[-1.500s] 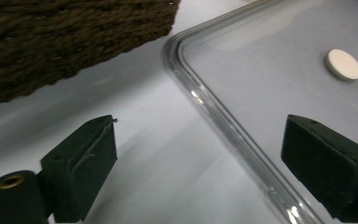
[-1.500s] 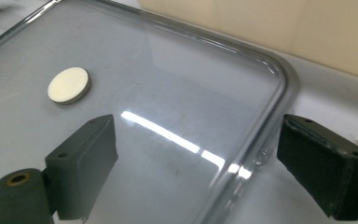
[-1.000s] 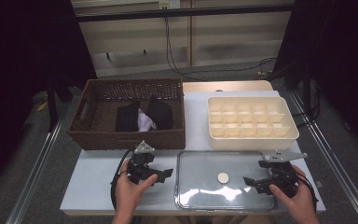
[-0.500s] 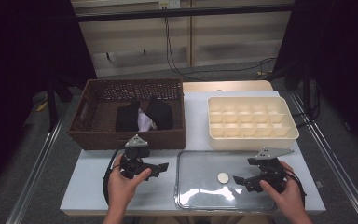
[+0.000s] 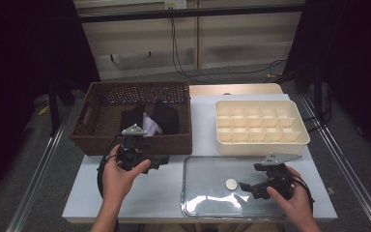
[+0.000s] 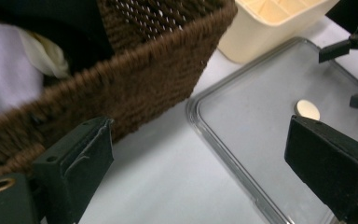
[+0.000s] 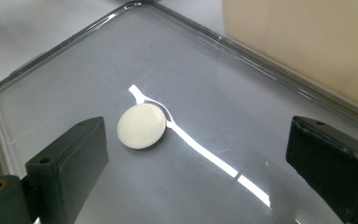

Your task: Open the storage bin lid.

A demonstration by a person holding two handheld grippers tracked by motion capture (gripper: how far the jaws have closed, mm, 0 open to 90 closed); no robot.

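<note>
Right tongs hover low over the clear tray, spread wide and empty, beside a flat, round, cream disc; left tongs gape empty too.

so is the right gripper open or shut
Open: the right gripper's jaws stand wide apart, the white disc lying free between them.

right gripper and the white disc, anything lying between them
Nothing: in the right gripper view, bare clear tray lies between the open right gripper and the disc, which sits near one jaw. The high view agrees.
</note>
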